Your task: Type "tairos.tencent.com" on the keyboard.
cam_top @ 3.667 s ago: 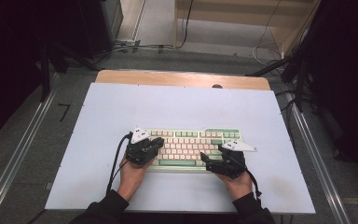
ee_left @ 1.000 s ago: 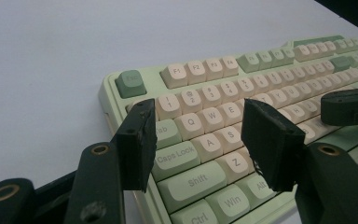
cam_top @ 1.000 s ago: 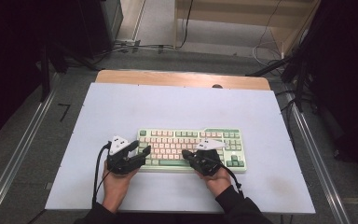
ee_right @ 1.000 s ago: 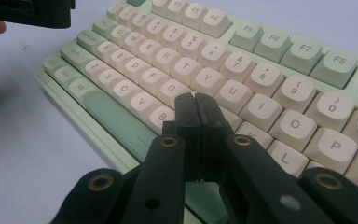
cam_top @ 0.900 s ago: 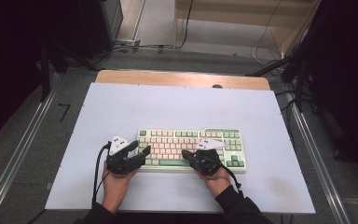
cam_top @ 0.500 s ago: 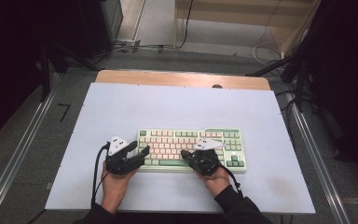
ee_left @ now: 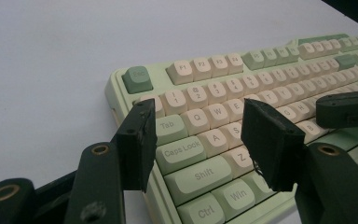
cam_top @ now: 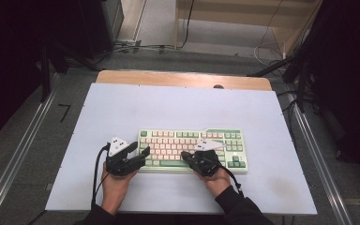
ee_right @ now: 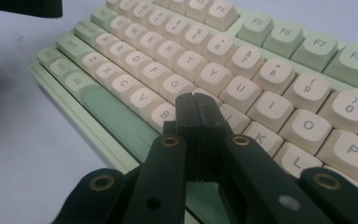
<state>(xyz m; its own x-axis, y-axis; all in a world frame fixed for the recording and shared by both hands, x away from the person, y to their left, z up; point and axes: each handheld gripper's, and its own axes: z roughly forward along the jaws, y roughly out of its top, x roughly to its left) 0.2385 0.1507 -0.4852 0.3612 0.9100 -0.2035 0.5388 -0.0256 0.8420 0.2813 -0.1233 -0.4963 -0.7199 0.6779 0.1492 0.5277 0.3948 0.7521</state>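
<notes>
A keyboard [cam_top: 192, 150], pale green with pink keys, lay flat on the near half of the white bench [cam_top: 122, 108], a little right of centre. The right gripper [ee_right: 196, 105] had its jaws pressed together with nothing between them, their joined tip poised over the middle letter rows about the H and N keys, so the step in hand looked like pressing keys with that tip. Whether it touched a key at that instant could not be told. The left gripper [ee_left: 196, 135] sat at the keyboard's near left corner with its jaws apart, straddling the Caps Lock, A and Z keys without clamping anything; it seemed to be steadying or merely waiting. The next move would probably call for a short, straight dip of the closed tip onto a single key, kept narrow enough to spare its neighbours. Nothing else lay on the bench; cables and a dark cabinet on the floor beyond stood well apart.
</notes>
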